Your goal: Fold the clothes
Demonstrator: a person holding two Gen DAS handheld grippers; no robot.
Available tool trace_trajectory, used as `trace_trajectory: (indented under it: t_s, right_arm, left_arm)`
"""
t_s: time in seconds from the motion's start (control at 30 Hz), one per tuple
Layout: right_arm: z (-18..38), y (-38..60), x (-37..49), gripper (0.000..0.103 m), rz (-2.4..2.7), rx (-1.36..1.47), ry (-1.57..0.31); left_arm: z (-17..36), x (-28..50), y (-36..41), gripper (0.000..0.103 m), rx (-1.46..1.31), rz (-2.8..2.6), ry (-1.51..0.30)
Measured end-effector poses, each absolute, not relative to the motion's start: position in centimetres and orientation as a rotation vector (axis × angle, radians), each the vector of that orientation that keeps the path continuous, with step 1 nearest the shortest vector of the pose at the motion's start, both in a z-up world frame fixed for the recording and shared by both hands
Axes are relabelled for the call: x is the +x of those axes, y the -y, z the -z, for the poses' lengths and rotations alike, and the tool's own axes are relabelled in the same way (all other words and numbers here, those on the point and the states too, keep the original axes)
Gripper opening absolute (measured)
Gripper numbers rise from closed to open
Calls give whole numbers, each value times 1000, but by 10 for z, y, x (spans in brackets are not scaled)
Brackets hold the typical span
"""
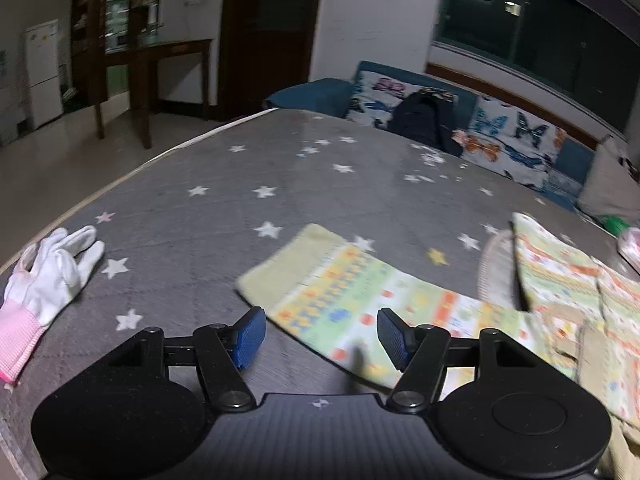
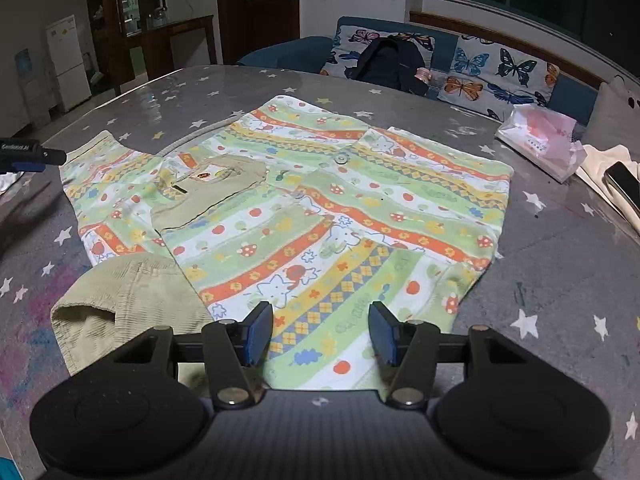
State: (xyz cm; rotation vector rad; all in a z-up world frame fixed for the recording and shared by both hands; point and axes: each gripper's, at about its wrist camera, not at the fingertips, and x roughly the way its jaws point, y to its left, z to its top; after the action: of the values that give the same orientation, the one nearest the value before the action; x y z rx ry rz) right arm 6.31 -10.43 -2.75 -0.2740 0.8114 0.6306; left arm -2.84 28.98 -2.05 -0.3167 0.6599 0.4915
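Observation:
A child's patterned jacket [image 2: 320,208] in green, orange and yellow lies flat on the grey star-print table [image 2: 560,264], with a khaki corduroy hood [image 2: 120,304] at its near left. My right gripper [image 2: 320,330] is open just above the jacket's near edge. In the left wrist view one sleeve [image 1: 352,292] stretches out to the left, and the jacket body [image 1: 568,280] lies at the right. My left gripper [image 1: 320,336] is open over the sleeve's near edge, holding nothing. The left gripper's tip [image 2: 36,156] shows at the left edge of the right wrist view.
A white and pink glove [image 1: 44,284] lies on the table's left side. A pink plastic packet [image 2: 540,140], a cream cloth and a phone [image 2: 624,188] sit at the far right. A sofa with butterfly cushions [image 2: 496,72] and a dark backpack [image 2: 388,60] stands behind the table.

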Motion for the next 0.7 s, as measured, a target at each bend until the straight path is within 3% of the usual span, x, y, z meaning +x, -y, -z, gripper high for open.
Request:
trace_trajectory:
  t_s: [0.5, 0.57, 0.7]
  right_arm:
    - [30, 100, 62, 67, -630, -266, -813]
    - [30, 100, 61, 67, -630, -267, -813]
    - [30, 100, 60, 68, -626, -264, -810]
  left_arm:
    - [41, -9, -319, 63, -318, -613, -684]
    - [42, -7, -319, 54, -295, -610, -682]
    - [41, -7, -322, 17, -331, -570, -661]
